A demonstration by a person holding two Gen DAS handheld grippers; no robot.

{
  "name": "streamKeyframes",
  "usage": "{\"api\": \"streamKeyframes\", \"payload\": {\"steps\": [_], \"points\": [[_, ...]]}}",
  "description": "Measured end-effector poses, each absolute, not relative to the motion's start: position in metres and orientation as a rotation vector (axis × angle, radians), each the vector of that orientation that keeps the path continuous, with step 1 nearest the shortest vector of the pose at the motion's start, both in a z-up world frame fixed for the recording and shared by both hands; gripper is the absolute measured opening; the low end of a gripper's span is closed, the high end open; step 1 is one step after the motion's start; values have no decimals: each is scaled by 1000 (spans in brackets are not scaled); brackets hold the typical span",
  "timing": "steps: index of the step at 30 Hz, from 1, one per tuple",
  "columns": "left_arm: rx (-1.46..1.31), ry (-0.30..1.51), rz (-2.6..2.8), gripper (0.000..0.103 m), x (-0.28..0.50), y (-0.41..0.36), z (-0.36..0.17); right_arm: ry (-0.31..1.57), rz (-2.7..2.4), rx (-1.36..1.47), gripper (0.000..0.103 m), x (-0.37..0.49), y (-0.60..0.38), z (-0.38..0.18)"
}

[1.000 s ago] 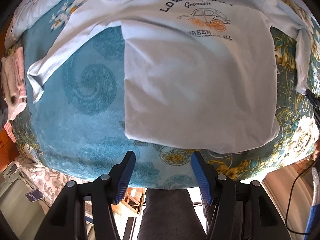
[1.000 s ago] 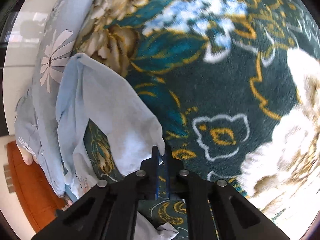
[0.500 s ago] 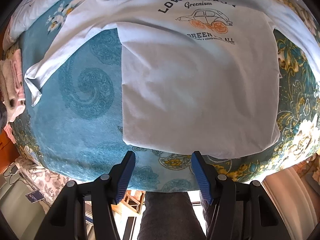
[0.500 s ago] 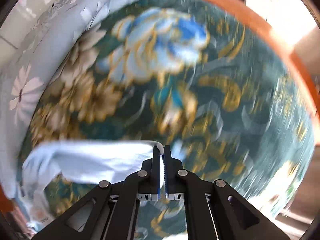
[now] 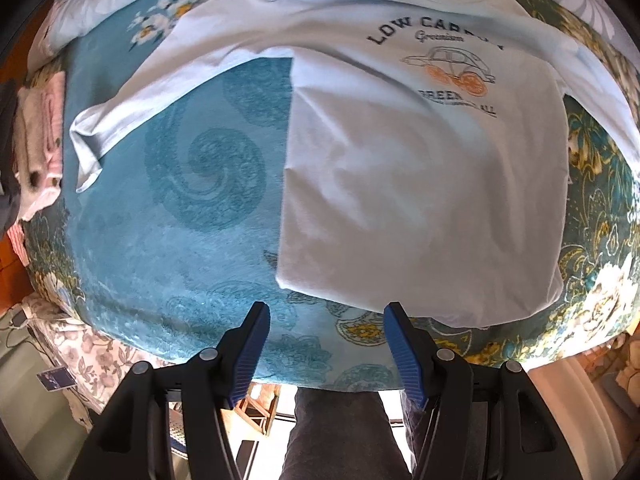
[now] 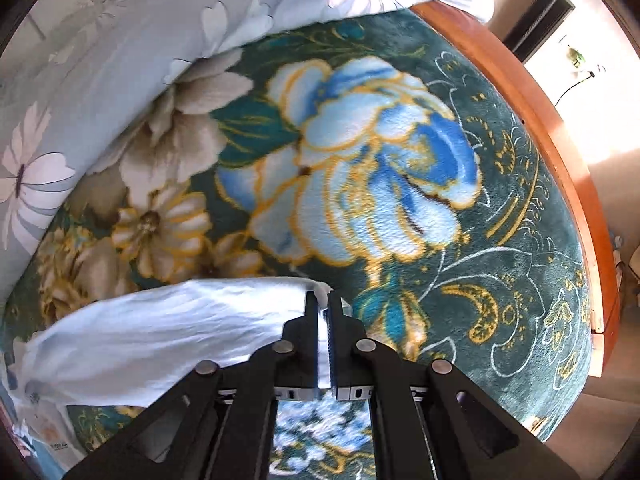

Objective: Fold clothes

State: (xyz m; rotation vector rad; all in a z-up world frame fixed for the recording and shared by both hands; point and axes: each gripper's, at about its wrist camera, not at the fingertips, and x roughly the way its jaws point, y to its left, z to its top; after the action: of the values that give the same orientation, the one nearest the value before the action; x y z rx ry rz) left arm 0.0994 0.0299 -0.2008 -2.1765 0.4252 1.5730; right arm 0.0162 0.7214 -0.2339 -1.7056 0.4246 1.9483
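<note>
Looking down my left camera, I see the pale blue T-shirt point(image 5: 424, 184) spread print-up on the teal floral blanket point(image 5: 180, 248) covering the bed, one long sleeve point(image 5: 132, 108) stretched out to the side. My left hand-held gripper point(image 5: 326, 344) hovers spread wide just short of the shirt's near hem, holding nothing. My right hand-held gripper point(image 6: 323, 312) is pressed together, pinching the end of the shirt's other sleeve point(image 6: 160, 332) above the blanket, near a flowered quilt point(image 6: 100, 60).
</note>
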Motion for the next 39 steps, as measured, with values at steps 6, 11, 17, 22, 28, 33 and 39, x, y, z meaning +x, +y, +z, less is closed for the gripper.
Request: {"api": "streamKeyframes", "payload": {"steps": [6,11,17,22,28,33,39], "points": [[-2215,371,1621,65,95,3,-219,577,2014,-1632,38,64,680,-205],[-2255,402,1614,65,99,-17,-247,855,2030,-2021,38,120,563,-245],[-2260,416,1598,65,101,-37,-271,858,1985,-2336,38,166,451,-280],[-2196,373,1581,65,95,-40,-286,759,2005,-2406,38,158,429,-287],[-2126,271,1540,65,94,-33,-296,651,2017,-2475,40,144,413,-291],[-2094,213,1455,65,107,-26,-300,723,1963,-2495,45,158,404,-291],[-2050,249,1419,56,118,-14,-299,797,1897,-2516,45,171,392,-289]]}}
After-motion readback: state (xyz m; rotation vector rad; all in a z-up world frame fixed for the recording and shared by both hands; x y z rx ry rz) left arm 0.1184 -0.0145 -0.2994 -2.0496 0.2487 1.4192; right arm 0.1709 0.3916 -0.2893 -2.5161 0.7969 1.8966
